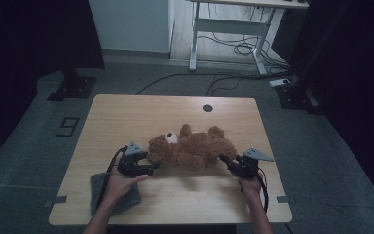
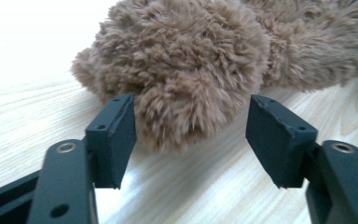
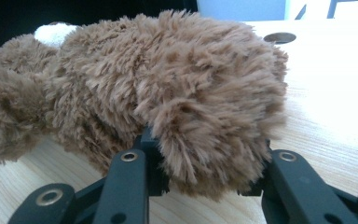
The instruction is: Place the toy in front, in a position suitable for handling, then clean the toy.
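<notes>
Holding: my right gripper (image 3: 205,186) pinches one plush foot of the teddy bear (image 1: 192,147), keeping that end anchored.
Left gripper (image 2: 191,135): spread, jaws either side of a furry limb, not pressing.
Bear's place: lying on its back mid-table (image 1: 141,109), between my grippers.
Count: one bear, one grey cloth (image 1: 121,195), two grippers.

A grey cloth (image 1: 119,192) lies at the near-left corner of the wooden table (image 1: 141,114).
</notes>
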`<state>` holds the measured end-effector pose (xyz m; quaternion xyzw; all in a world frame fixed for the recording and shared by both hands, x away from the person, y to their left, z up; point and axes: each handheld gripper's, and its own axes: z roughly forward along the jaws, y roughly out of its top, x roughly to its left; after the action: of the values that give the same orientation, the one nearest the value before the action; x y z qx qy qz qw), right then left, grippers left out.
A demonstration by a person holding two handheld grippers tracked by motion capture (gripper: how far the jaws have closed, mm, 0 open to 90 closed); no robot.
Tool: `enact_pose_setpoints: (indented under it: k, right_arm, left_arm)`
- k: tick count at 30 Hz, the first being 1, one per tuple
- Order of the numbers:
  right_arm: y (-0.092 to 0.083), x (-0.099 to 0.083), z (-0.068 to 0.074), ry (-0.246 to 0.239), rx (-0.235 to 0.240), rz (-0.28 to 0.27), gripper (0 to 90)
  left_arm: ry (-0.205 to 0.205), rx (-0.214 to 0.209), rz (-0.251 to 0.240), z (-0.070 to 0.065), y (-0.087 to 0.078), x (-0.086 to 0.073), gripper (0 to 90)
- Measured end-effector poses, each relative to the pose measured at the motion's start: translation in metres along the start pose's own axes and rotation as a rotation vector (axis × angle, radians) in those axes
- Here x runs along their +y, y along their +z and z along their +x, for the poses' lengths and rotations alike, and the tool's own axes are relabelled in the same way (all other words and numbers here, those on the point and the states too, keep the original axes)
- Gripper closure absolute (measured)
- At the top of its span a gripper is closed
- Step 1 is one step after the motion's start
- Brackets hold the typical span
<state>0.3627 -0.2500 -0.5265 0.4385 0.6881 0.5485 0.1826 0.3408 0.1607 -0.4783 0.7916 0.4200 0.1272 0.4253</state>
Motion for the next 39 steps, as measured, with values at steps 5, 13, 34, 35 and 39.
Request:
enact_pose_setpoints:
  k: [5,13,34,35,39]
  right_arm:
    - [-0.001,-0.003,0.0,0.004,0.004,0.007,62.7]
    - [-0.003,-0.005,0.0,0.013,0.014,0.014,62.1]
    - [-0.001,-0.008,-0.001,0.022,0.021,0.031,61.1]
    - [-0.001,-0.008,-0.001,0.022,0.021,0.031,61.1]
    - [-0.001,-0.008,-0.001,0.022,0.022,0.033,61.1]
  left_arm:
    - [-0.016,0.003,-0.028,0.002,-0.015,-0.009,32.1]
    - [-0.028,0.023,-0.041,0.012,-0.033,-0.03,31.6]
    - [-0.061,0.083,0.007,0.023,-0.053,-0.06,25.2]
    - [-0.061,0.083,0.007,0.023,-0.053,-0.06,25.2]
    - [-0.081,0.07,0.012,0.025,-0.054,-0.065,24.6]
